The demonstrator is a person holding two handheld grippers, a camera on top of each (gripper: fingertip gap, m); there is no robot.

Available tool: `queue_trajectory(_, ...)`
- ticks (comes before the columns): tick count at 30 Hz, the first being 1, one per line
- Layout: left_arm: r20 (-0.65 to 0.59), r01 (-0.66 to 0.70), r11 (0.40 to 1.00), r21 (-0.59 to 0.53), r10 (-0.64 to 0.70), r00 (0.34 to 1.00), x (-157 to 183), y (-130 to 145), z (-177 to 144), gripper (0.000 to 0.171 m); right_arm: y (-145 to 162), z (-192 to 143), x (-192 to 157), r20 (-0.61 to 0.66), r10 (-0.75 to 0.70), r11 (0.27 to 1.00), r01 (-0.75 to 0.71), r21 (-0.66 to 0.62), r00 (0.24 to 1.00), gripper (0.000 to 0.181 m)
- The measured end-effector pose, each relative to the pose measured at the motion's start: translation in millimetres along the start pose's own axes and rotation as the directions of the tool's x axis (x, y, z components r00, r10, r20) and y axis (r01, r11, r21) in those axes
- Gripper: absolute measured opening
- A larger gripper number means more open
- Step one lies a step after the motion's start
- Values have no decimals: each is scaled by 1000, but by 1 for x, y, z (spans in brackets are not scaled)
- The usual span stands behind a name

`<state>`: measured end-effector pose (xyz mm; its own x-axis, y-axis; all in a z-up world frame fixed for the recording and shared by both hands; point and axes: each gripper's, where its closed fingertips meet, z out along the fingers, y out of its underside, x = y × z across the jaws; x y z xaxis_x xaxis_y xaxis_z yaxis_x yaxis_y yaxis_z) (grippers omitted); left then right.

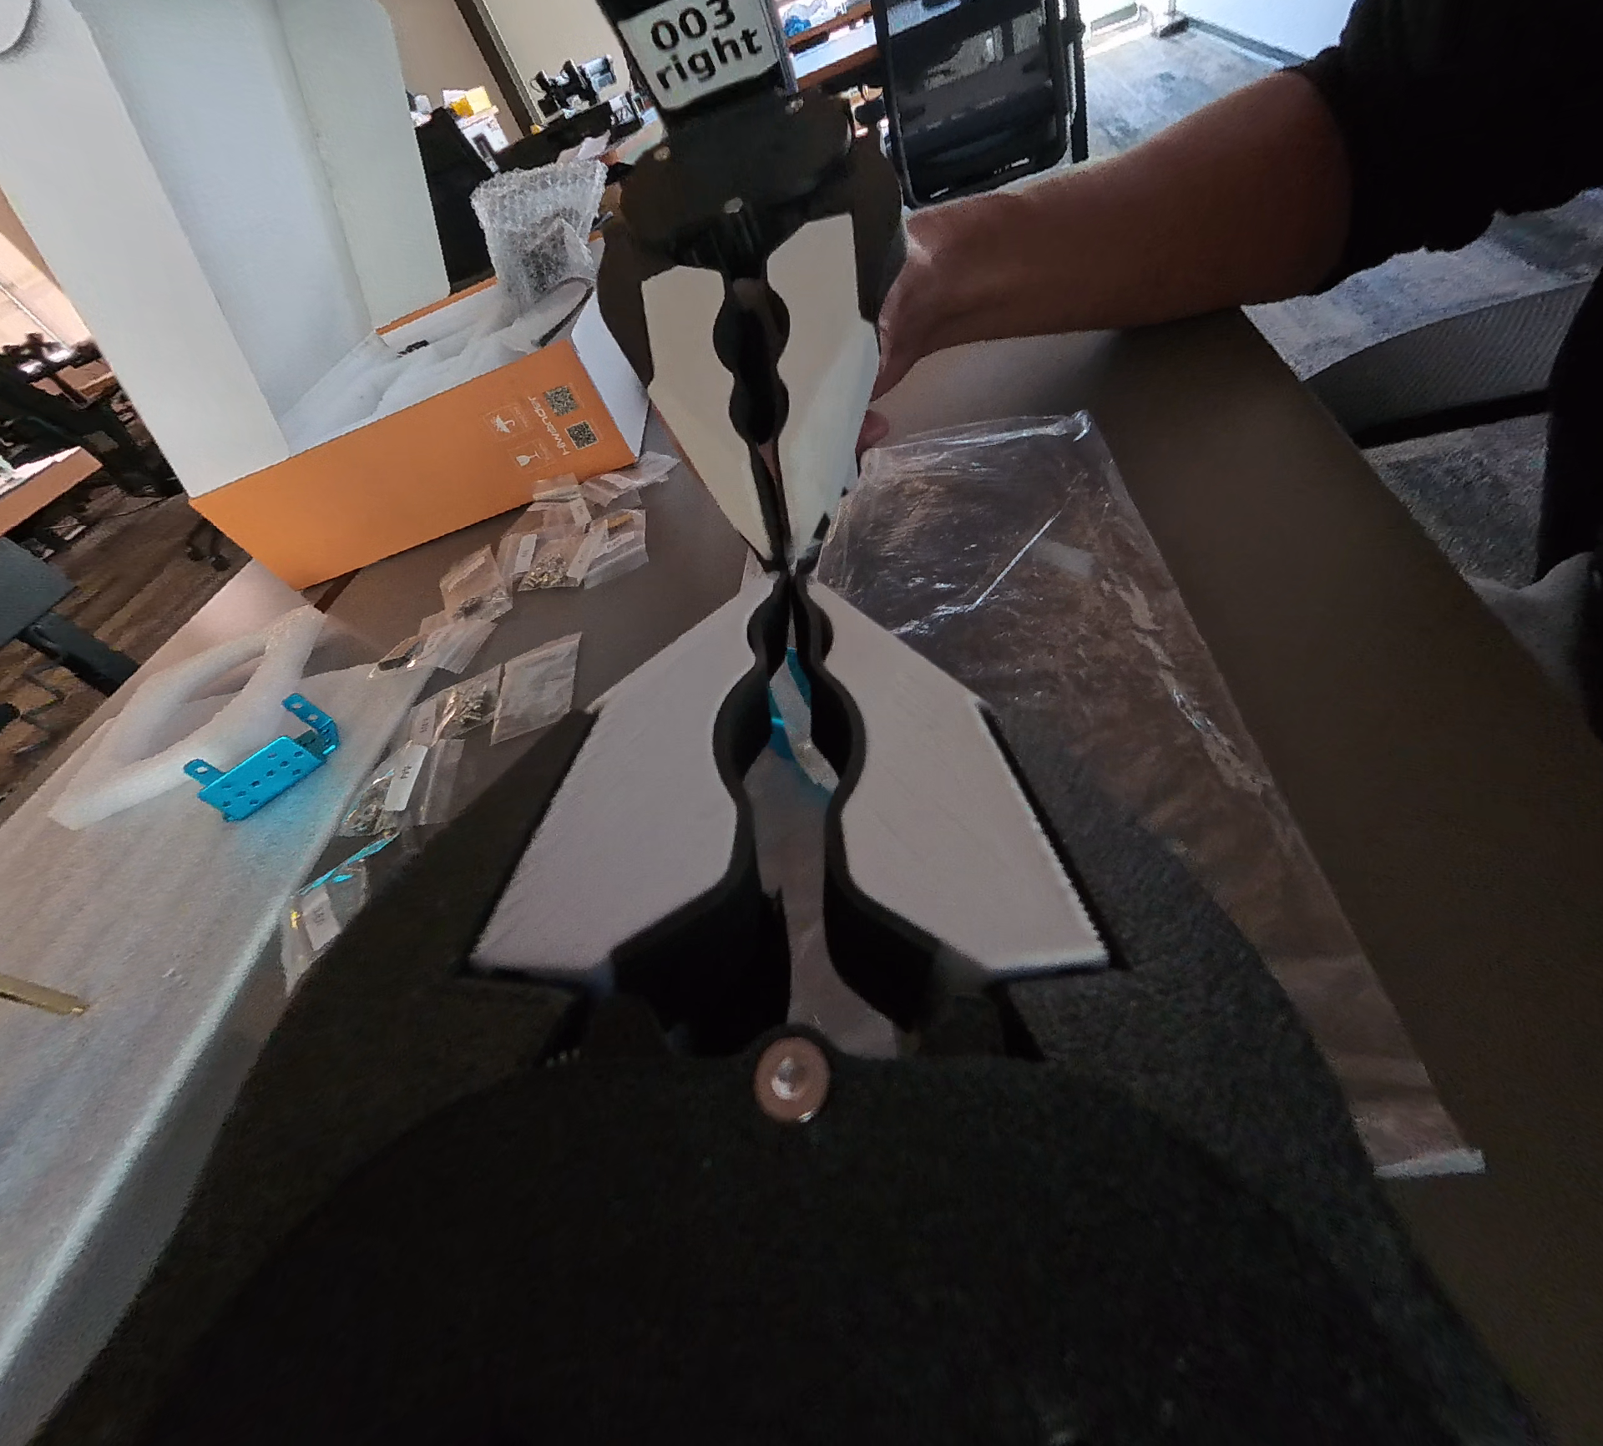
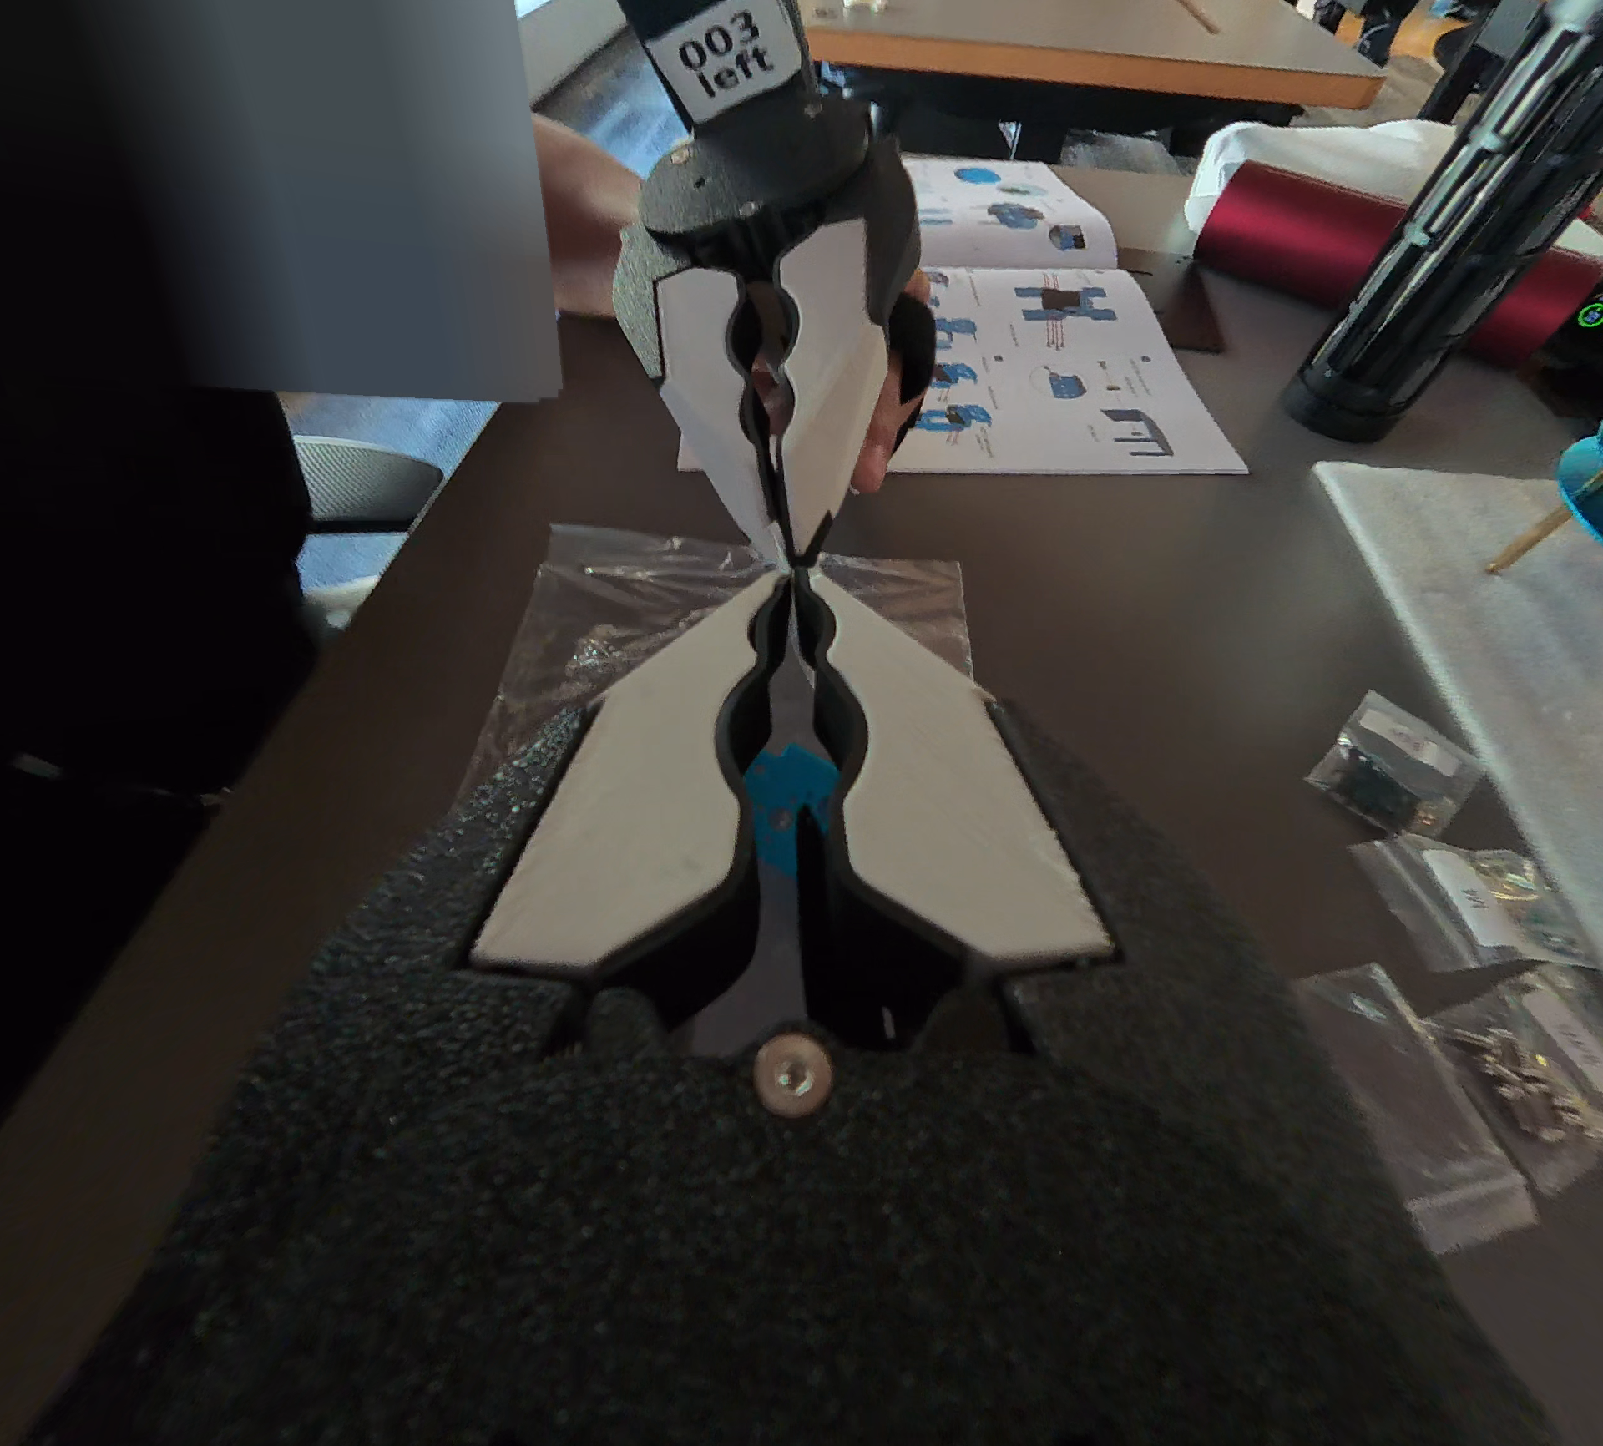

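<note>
Clear bag (image 2: 876, 606) between both fingertips

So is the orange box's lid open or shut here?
Open. The orange box has its white lid standing upright behind it, with white packing visible inside.

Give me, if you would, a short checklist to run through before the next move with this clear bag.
1. Left tongs shut on the clear bag: ok.
2. Right tongs shut on the same bag edge: ok.
3. The two tips kept apart: cannot tell; they meet almost at one point.
4. Blue part inside the bag: cannot tell.
5. Small parts bags lie off to the side: ok.
</note>
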<state>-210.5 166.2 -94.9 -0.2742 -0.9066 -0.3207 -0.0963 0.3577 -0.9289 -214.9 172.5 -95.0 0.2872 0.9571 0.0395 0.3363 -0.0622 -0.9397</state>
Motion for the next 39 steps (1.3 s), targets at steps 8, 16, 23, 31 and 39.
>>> queue_trajectory(8, 277, 138, 990, -33, -124, 953, -50, 9, -4, 20, -4, -2, 33, -13, 396, 915, -393, 91, 918, 0)
queue_trajectory(16, 196, 352, 932, 84, -362, 911, -40, -6, 3, 27, -20, -12, 49, 205, 674, 653, -703, 281, 709, 0)
queue_trajectory(23, 166, 390, 913, 118, -405, 899, -36, -9, 4, 26, -29, 2, 34, 269, 676, 628, -727, 278, 686, 0)
queue_trajectory(31, 284, 432, 894, 120, -448, 848, -63, 3, -7, 27, -19, -5, 57, 99, 667, 664, -649, 371, 739, 0)
queue_trajectory(39, 235, 434, 893, 115, -449, 862, -48, 0, 3, 25, -20, 1, 55, 70, 656, 679, -628, 381, 752, 0)
